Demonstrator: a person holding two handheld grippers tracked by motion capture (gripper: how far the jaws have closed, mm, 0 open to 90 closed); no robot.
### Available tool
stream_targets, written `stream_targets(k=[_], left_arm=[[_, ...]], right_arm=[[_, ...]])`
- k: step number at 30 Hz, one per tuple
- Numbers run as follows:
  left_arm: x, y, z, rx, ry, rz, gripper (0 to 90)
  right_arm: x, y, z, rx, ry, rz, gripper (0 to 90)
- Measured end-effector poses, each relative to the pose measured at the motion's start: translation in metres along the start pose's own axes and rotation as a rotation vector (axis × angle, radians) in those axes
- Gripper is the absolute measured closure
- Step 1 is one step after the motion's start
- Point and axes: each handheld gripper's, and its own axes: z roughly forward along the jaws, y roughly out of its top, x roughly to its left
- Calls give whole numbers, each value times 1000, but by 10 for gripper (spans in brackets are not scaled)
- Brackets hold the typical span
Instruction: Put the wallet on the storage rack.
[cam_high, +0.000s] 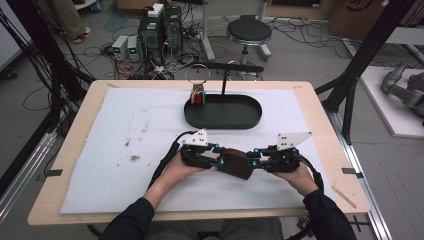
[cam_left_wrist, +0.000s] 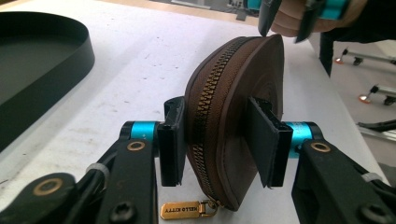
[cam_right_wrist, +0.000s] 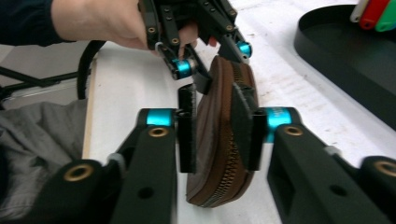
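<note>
So the brown zip pouch (cam_high: 236, 165) is held up on edge over the white mat (cam_high: 100, 165), near the front of the table (cam_high: 75, 125), pinched from both ends at once. The left gripper (cam_left_wrist: 219, 140) has its jaws clamped on the two flat faces of the pouch, with the brass zipper running up between them, closer to the left pad. There's a little gold zip pull (cam_left_wrist: 183, 209) hanging at the bottom that reads Hello Kitty. The right gripper (cam_right_wrist: 218, 135) is doing the same thing from the other end, jaws squeezed onto both sides, and you can see the zipper teeth curving down past its pads. In the high view both hands sit close together with the pouch bridging the two grippers. Farther back on the mat there's a black oval tray (cam_high: 223, 114), well apart from the pouch, with some coloured tags (cam_high: 198, 97) hanging at its left end
</note>
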Motion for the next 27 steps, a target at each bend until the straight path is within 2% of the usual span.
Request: stream_targets(k=[1,2,7,11,13,15,19,23,27], left_arm=[[0,0,-1,-3,-5,-9,598],[1,0,-1,-4,-4,-9,606],[0,-1,-3,-4,-3,-4,634],[1,-1,-5,-6,-7,-7,652],[0,-1,-5,-8,-9,-4,656],[0,-1,-5,-10,-10,-4,660],[0,-2,-5,-15,-10,-4,664],[0,-3,-5,-19,-8,-3,665],[0,-3,-6,-21,-10,-8,666]], right_arm=[[0,0,0,-2,7,-1,638],[1,0,0,-12,-6,2,569],[-3,-1,-5,-45,-48,48,398],[-9,-6,-13,-83,-81,120,297],[-12,-9,-16,-79,-82,147,282],[-15,-13,-17,-65,-82,165,280],[-18,-18,-10,-6,-32,194,269],[-16,-20,6,78,1,184,274],[-16,-23,18,143,8,186,290]])
